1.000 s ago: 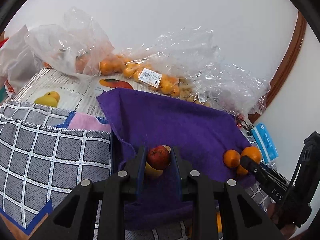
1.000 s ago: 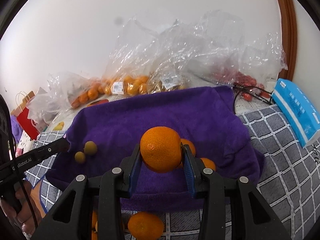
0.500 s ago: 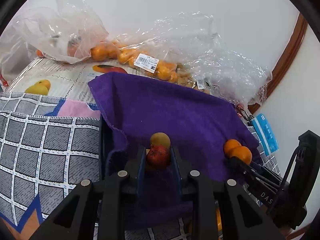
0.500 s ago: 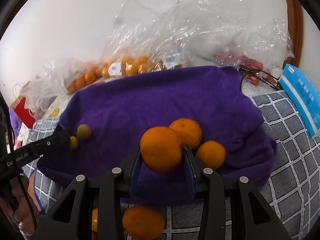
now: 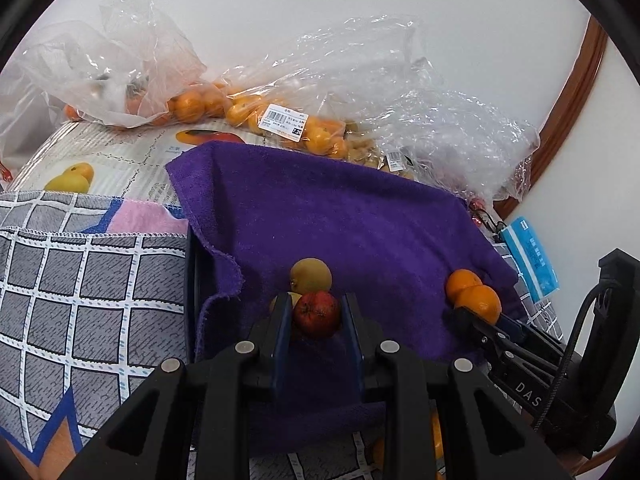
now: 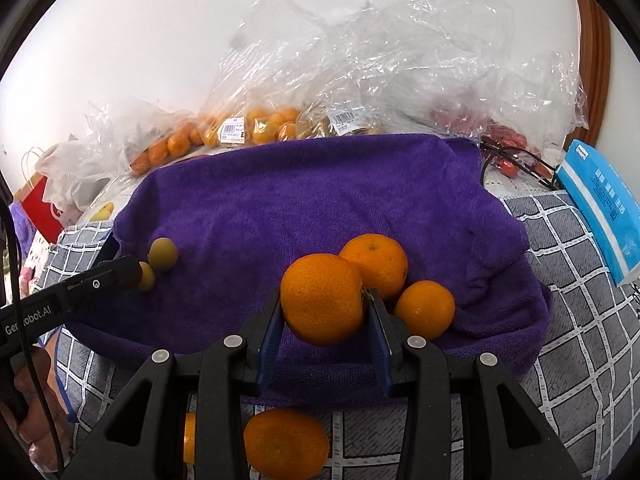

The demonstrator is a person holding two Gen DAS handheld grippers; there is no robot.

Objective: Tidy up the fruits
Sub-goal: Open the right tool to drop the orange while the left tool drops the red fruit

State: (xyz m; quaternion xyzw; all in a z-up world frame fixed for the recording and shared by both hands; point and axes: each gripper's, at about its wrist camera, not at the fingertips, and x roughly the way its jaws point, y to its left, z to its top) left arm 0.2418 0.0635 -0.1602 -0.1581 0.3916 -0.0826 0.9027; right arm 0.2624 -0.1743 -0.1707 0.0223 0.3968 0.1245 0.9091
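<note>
You are mid-placement with both fruits, sorting by kind on the purple towel (image 6: 320,200). Your left tool (image 5: 316,314) is clamped on a small red fruit (image 5: 317,313), hanging just beside two yellow-green fruits (image 5: 311,274) near the towel's left edge. Your right tool (image 6: 324,300) is clamped on an orange (image 6: 322,298), sitting next to two oranges (image 6: 374,258) lying on the towel. Judging from this, the next move is calling for lowering each fruit onto the cloth beside its group, then parting the jaws gently so nothing rolls. Compared with a second ago, both tools are sitting lower and closer to the piles; the grips are unchanged
</note>
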